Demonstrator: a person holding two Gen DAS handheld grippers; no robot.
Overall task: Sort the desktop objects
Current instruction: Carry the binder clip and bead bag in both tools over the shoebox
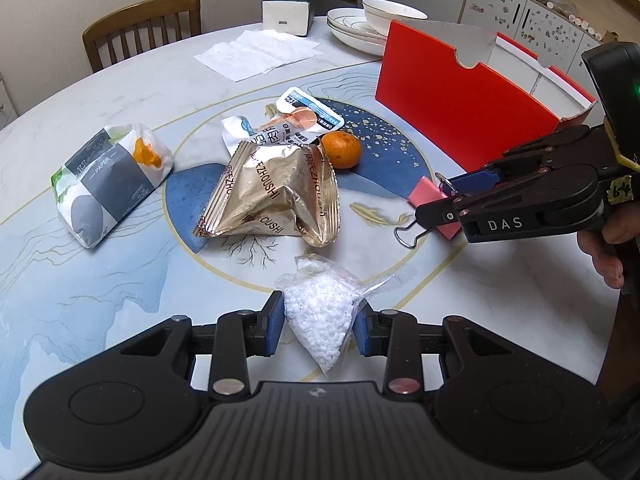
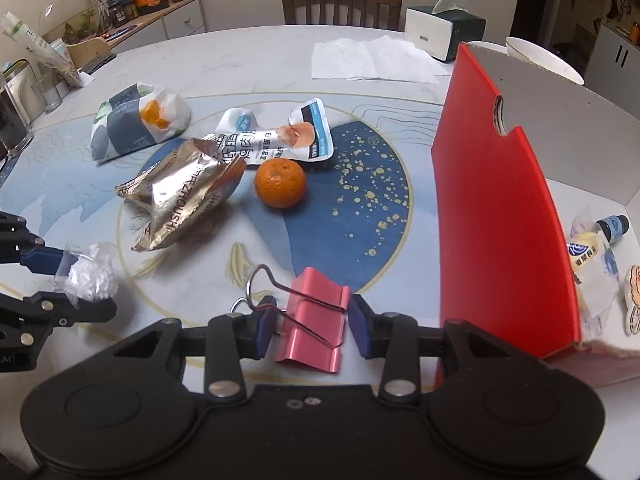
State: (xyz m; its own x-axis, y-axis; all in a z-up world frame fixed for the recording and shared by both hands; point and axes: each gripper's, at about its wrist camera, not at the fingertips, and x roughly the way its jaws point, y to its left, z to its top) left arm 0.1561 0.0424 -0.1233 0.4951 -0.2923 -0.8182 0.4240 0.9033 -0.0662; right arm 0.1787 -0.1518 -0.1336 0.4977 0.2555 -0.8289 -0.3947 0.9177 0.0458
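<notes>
White pellets in a clear bag [image 1: 324, 316] are clamped between the blue pads of the left gripper [image 1: 320, 326], near the table [image 1: 120, 280] edge. Just to the right, a pink binder clip [image 2: 314, 328] is pinched by the closed right gripper [image 2: 308, 330], beside the red box [image 2: 496, 216]. An orange [image 2: 280, 183], a gold packet [image 2: 184, 196] and a white pouch [image 2: 276, 136] are seen mid-table.
</notes>
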